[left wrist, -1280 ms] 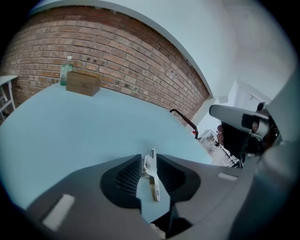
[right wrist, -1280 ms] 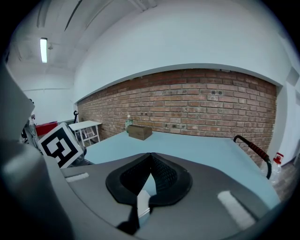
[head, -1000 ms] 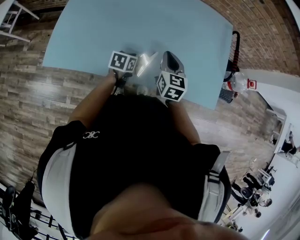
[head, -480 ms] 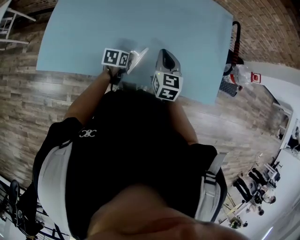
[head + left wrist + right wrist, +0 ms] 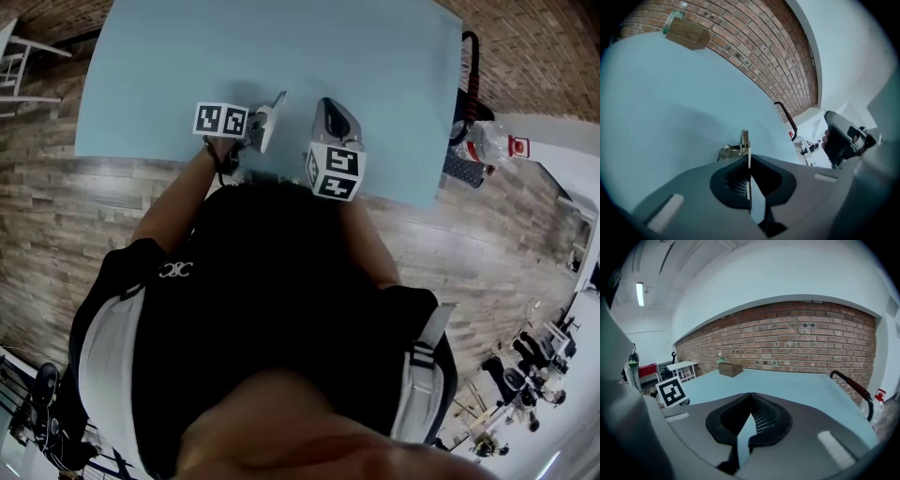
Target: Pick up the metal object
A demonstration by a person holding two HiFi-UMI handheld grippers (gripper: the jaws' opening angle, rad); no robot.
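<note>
The metal object (image 5: 740,149) is a thin shiny bracket. My left gripper (image 5: 749,158) is shut on it, and one edge of it runs straight between the two jaws while the rest sticks out past the tips. In the head view the left gripper (image 5: 259,127) is over the near part of the light blue table (image 5: 281,47), with the metal object (image 5: 270,112) pointing away from me. My right gripper (image 5: 330,107) hovers just to its right, apart from it. In its own view the right gripper (image 5: 750,397) is shut with nothing in it.
A small wooden box (image 5: 730,369) sits at the table's far end, near the brick wall. A plastic bottle (image 5: 483,145) and a black bar with a red band (image 5: 466,80) are off the table's right side. The table's near edge (image 5: 141,155) runs under my arms.
The metal piece lay on the table between the two grippers. The left gripper's jaws have closed on it, and it now sits at that gripper's tips. The right gripper has barely moved.
</note>
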